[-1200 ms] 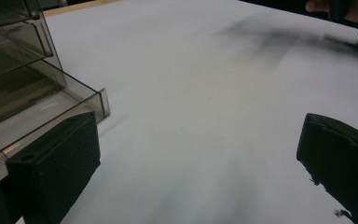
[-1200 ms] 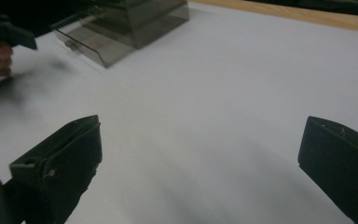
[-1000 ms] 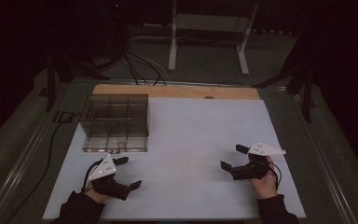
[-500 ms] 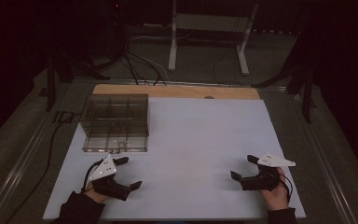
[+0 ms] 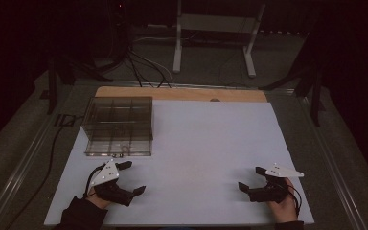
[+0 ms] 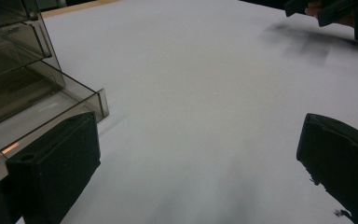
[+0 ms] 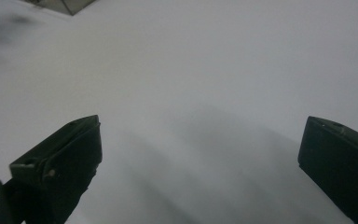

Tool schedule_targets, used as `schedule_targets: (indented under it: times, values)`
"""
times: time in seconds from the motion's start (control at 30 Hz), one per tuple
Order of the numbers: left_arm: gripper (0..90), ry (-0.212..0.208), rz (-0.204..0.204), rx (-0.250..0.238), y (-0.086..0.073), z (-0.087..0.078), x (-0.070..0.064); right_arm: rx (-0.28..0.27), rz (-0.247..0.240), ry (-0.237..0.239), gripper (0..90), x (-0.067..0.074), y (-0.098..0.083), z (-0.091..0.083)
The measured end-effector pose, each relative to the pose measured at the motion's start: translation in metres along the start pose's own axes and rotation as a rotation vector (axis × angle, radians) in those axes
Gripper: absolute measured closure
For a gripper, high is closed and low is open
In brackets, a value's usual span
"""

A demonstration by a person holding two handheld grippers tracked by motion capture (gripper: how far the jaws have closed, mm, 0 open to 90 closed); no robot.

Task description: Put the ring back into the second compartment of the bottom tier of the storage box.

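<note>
Dim room, dark floor with cables and a stand's legs beyond, and a white table (image 5: pixel 206 158) taking up the middle of it. On that table sits the one thing worth watching: a smoky clear compartment box (image 5: pixel 119 125), divided into cells, standing flat near the far left corner. From the left gripper's own view the box (image 6: pixel 25 88) lies just ahead and to the outer side of its fingers, its near corner close beside one finger (image 6: pixel 56 168) but, as far as I can tell, not touching.

The left gripper (image 5: pixel 131 178) rests low on the table just short of the box, fingers spread wide with nothing between them. The right gripper (image 5: pixel 251 178) sits well apart, across the table, its fingers (image 7: pixel 63 158) equally spread over bare white surface and pinching nothing.

I'd judge the work hasn't really begun: the box looks untouched and closed, and no contents can be made out through its walls. Everything is left, reaching in, taking hold, and whatever is meant for the box afterwards.
</note>
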State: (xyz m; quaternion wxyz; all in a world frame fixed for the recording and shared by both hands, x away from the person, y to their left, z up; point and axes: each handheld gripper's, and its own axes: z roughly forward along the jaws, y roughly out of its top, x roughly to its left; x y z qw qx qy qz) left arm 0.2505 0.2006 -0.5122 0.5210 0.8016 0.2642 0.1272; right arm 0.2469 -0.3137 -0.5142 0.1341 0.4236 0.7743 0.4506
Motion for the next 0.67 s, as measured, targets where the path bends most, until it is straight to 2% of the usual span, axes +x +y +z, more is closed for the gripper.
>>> schedule_targets:
  times: [0.2, 0.5, 0.67]
  values:
    - [0.5, -0.003, 0.004, 0.002, 0.0001, 0.0007, -0.0004, 0.025, -0.019, -0.024, 0.0, -0.0019, 0.0004, 0.0071]
    - [0.6, -0.003, 0.004, 0.002, 0.0007, 0.0012, -0.0005, 0.028, -0.018, -0.001, 0.0, -0.0014, 0.0010, 0.0091]
    - [0.6, -0.004, 0.004, 0.002, 0.0008, 0.0011, -0.0006, 0.012, -0.007, 0.014, 0.0, -0.0009, 0.0024, 0.0077]
